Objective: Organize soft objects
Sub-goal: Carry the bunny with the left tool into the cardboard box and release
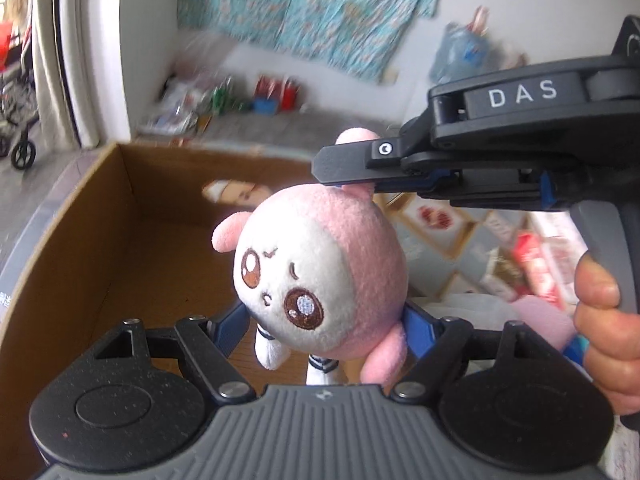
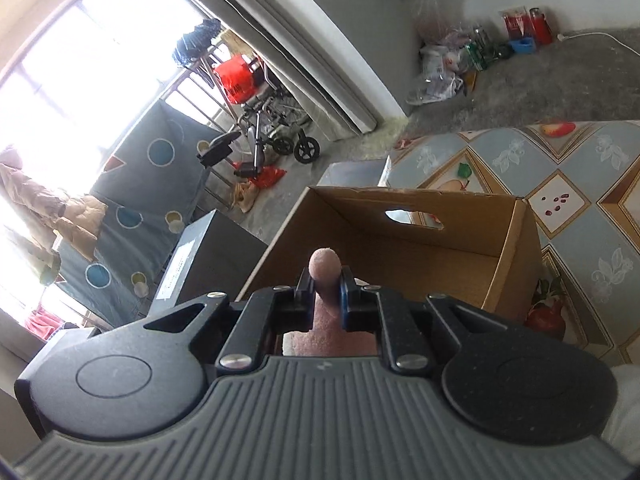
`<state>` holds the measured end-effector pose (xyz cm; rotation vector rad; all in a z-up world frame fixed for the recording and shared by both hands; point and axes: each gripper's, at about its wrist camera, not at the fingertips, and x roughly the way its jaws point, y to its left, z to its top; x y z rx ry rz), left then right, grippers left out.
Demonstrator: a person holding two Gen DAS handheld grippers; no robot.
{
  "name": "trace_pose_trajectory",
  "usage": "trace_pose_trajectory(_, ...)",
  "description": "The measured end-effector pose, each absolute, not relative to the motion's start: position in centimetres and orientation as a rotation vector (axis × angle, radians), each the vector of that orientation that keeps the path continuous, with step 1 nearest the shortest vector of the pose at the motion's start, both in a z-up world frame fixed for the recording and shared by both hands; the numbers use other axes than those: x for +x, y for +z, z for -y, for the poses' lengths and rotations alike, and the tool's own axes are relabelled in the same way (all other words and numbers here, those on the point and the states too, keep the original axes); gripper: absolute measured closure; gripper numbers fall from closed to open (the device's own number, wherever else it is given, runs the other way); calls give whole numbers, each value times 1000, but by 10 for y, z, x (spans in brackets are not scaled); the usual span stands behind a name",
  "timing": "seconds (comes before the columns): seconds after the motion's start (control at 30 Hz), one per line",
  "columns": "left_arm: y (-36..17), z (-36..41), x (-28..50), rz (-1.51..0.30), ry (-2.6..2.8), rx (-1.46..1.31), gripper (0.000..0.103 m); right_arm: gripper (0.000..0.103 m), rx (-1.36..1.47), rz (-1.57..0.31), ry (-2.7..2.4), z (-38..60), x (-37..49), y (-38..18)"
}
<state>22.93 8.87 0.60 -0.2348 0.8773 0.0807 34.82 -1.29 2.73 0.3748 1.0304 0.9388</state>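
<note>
Now we see our left hand-held gripper [image 1: 320, 322] spread wide around the pink plush toy [image 1: 320, 276], its pads flanking the body; whether they press it we cannot tell. Right of it, our right hand-held gripper [image 2: 325, 294] is clamped on the toy's ear, above the open cardboard box [image 2: 516, 264].

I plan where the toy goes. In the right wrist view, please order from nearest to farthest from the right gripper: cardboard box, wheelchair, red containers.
1. Cardboard box, just ahead, below the right gripper.
2. Wheelchair, left, by the curtain.
3. Red containers, far right, against the wall.
</note>
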Motion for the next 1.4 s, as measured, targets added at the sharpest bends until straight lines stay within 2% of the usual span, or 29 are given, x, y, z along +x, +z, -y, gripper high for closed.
trace_pose_trajectory(0.17, -23, -105, 254, -983, 114, -251, 22, 93, 210, -1085, 884, -12, 382, -10)
trace_pose_trajectory(0.27, -33, -114, 262, -1011, 126, -266, 26, 93, 89, -1090, 852, -21, 393, -24)
trace_pose_trajectory(0.57, -40, -117, 274, -1026, 144, -278, 26, 90, -132, -1008, 784, -22, 403, -26)
trace_pose_trajectory(0.73, -35, -118, 272, -1012, 152, -270, 26, 66, -120, -954, 775, -16, 399, -18)
trace_pose_trajectory(0.8, -29, -117, 267, -998, 158, -262, 25, 50, -82, -918, 770, -8, 392, -10)
trace_pose_trajectory(0.97, -1, -110, 243, -899, 181, -215, 20, 38, 30, -828, 763, 26, 360, 19)
trace_pose_trajectory(1.17, 41, -81, 203, -785, 138, -175, 17, 35, 107, -746, 701, 96, 308, 60)
trace_pose_trajectory(1.4, 67, -10, 171, -702, -37, -197, 16, 34, 43, -703, 523, 204, 265, 96)
